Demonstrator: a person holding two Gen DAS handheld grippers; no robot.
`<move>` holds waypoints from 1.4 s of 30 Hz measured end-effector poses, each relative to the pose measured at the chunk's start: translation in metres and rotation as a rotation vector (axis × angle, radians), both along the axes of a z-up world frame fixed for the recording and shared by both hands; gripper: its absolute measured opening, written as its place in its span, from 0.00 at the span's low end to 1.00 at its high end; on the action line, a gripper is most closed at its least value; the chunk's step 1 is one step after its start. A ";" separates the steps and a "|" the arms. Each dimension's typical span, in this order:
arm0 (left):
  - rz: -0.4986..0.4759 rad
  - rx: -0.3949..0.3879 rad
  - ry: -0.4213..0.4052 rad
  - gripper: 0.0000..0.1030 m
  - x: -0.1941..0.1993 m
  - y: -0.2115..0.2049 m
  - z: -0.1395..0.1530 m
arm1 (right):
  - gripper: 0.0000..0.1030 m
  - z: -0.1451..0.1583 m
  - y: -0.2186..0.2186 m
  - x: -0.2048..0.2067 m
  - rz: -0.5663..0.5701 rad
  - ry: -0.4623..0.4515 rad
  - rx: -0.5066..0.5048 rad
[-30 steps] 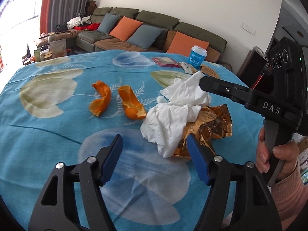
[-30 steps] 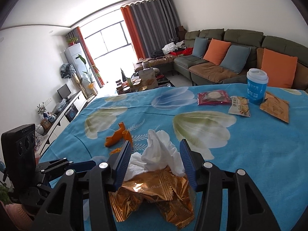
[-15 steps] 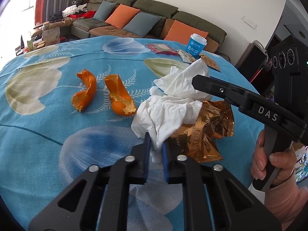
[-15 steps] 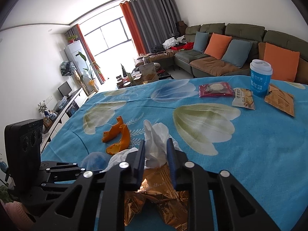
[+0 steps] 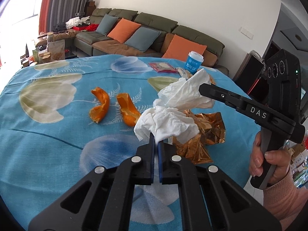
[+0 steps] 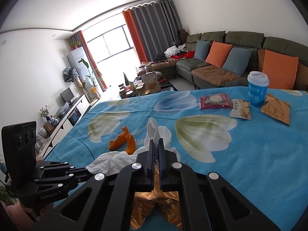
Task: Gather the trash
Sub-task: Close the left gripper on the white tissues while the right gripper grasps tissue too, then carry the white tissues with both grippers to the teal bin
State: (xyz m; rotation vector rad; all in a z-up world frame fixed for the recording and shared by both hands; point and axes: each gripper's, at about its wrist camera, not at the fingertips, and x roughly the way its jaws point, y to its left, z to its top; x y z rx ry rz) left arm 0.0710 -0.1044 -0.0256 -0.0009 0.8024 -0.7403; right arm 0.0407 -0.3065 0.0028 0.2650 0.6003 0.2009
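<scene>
Two crumpled white tissues lie over a gold foil wrapper (image 5: 207, 127) on the blue flowered tablecloth (image 5: 48, 140). My left gripper (image 5: 156, 140) is shut on the near edge of the lower tissue (image 5: 167, 123). From the right, my right gripper (image 5: 201, 90) is shut on the upper tissue (image 5: 184, 90), which stands up from the pile. In the right wrist view that gripper (image 6: 156, 142) pinches the tissue (image 6: 154, 129), with the foil wrapper (image 6: 146, 202) under the fingers. Two orange peels (image 5: 100, 107) (image 5: 128, 111) lie just left of the pile.
At the far side of the table stand a blue paper cup (image 6: 257, 88), a red snack packet (image 6: 214, 101), a cracker packet (image 6: 240, 108) and an orange packet (image 6: 276, 111). A hand (image 5: 269, 161) holds the right gripper's handle. A sofa (image 5: 134, 38) lies beyond the table.
Both grippers have gone from wide open to shut, each pinching a tissue. The tissues now stand a little higher over the foil wrapper.
</scene>
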 end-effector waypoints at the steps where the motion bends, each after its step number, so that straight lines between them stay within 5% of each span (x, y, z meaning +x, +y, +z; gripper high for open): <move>1: 0.005 -0.005 -0.006 0.03 -0.001 0.003 0.002 | 0.02 0.002 0.001 -0.001 0.001 -0.006 0.001; 22: 0.119 -0.045 -0.088 0.03 -0.019 0.073 0.028 | 0.02 0.029 0.045 -0.005 0.118 -0.075 0.029; 42: 0.261 -0.019 -0.122 0.03 -0.042 0.142 0.034 | 0.02 0.022 0.123 0.014 0.305 -0.051 0.066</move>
